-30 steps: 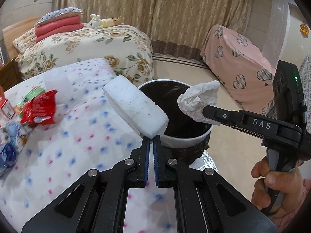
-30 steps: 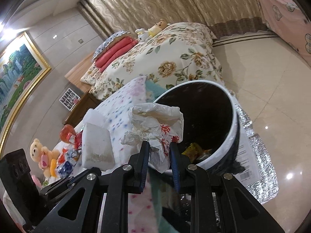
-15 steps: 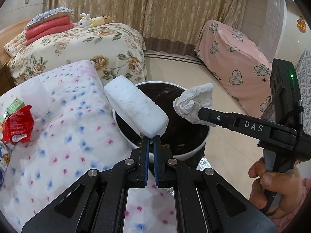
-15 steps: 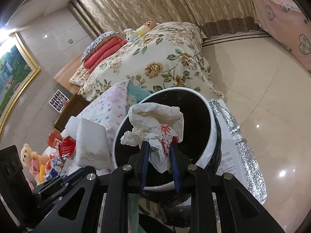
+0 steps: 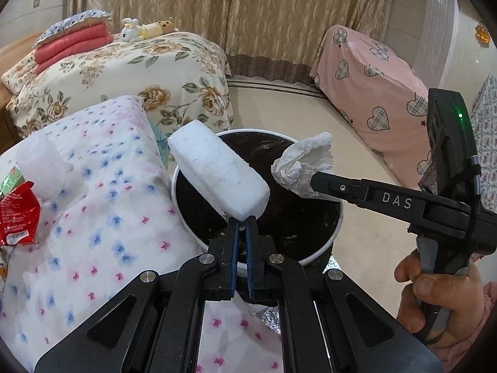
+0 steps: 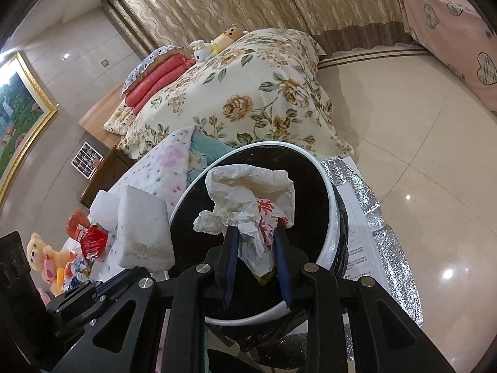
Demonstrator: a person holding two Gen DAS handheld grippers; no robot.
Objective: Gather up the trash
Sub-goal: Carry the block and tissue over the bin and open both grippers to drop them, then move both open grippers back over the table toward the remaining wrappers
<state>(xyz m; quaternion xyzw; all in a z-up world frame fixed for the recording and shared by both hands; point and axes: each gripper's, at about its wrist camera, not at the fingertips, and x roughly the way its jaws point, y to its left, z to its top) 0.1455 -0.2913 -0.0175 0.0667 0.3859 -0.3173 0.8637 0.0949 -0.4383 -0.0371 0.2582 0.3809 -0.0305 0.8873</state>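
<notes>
A white foam block (image 5: 217, 174) sticks up from my left gripper (image 5: 241, 223), which is shut on its lower corner above the near-left rim of the black-lined trash bin (image 5: 337, 227). The right wrist view also shows this foam block (image 6: 143, 227), left of the bin (image 6: 329, 199). My right gripper (image 6: 255, 236) hangs over the bin's mouth with crumpled white paper (image 6: 248, 192), printed in red, between its fingers; its jaws are opening and the pads still touch the paper. In the left wrist view that paper (image 5: 304, 161) sits at the right gripper's tip (image 5: 313, 180), with a hand (image 5: 435, 295) on the handle.
A cloth with small flowers (image 5: 93, 217) covers the table left of the bin, bearing a red wrapper (image 5: 15, 211), a second foam piece (image 5: 40, 168) and a teddy bear (image 6: 40, 255). A floral bed (image 5: 139, 71) stands behind. Silver foil (image 6: 388, 233) lies on the floor.
Both grippers have moved with their loads from the table side to over the bin's mouth. The right gripper's fingers stand a little wider apart around the paper.
</notes>
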